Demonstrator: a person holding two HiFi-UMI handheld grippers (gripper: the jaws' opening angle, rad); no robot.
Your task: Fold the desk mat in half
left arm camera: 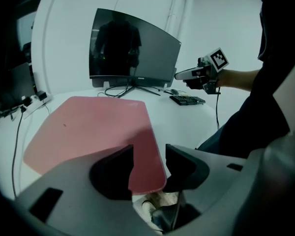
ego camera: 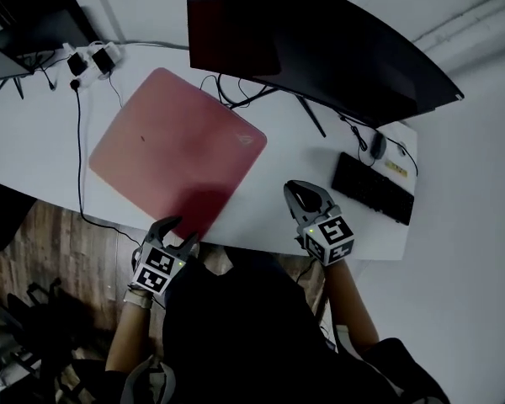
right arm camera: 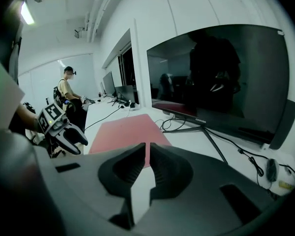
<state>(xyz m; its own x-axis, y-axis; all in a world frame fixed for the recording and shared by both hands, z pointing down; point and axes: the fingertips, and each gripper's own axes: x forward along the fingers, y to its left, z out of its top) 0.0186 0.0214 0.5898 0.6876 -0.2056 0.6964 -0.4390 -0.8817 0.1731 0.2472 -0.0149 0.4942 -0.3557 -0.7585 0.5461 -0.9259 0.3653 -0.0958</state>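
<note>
Currently we are holding the left gripper [ego camera: 181,232] at the near corner of the pink desk mat [ego camera: 177,150]. The mat is lying flat and unfolded on the white table [ego camera: 295,154], with that corner reaching the table's front edge. The left fingers [left arm camera: 113,171] are standing apart, released, and the corner is sitting between them unpinched. We are hovering the right gripper [ego camera: 301,194] over bare table, right of the mat and near the keyboard [ego camera: 372,189]. Its fingers [right arm camera: 130,168] are clenched together on nothing. A monitor [ego camera: 320,40] is standing behind the mat.
</note>
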